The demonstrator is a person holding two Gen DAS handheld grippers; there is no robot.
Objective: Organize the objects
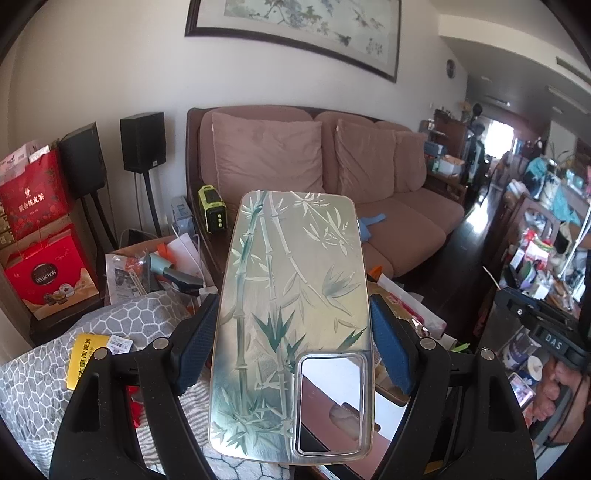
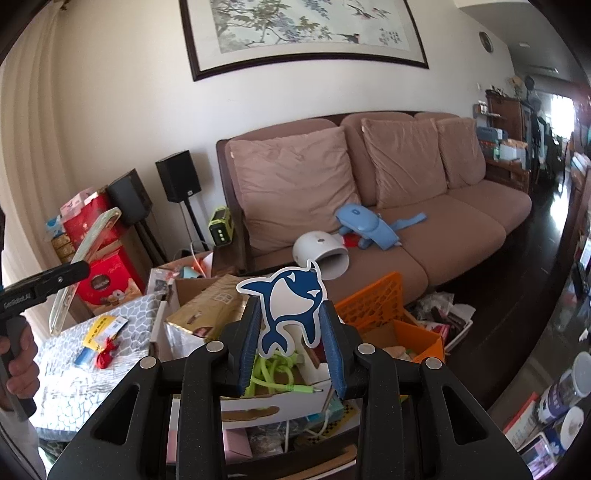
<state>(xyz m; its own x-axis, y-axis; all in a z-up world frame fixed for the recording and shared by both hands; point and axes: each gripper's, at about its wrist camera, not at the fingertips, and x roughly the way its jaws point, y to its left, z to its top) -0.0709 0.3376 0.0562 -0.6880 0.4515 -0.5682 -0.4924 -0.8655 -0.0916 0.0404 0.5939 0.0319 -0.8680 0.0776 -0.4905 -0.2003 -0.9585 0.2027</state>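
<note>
Case (image 1: 291,332) between left claw (image 1: 293,321) pads

Pink sofa (image 2: 388,206), framed painting (image 2: 306,33), black speakers (image 1: 142,142).

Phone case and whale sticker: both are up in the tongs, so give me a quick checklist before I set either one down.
1. Left tongs gripping the clear bamboo-print phone case: ok, both pads sit against its long edges.
2. Right tongs gripping the blue whale sticker: ok, pinched between the pads.
3. Case clear of the clutter: ok, it is held up above the grey patterned cloth.
4. Tongs apart from each other: ok, the left set shows only at the far left of the right wrist view.
5. Free spot in the orange basket: cannot tell, its inside is mostly hidden.
6. Drop place for the case: cannot tell.
</note>
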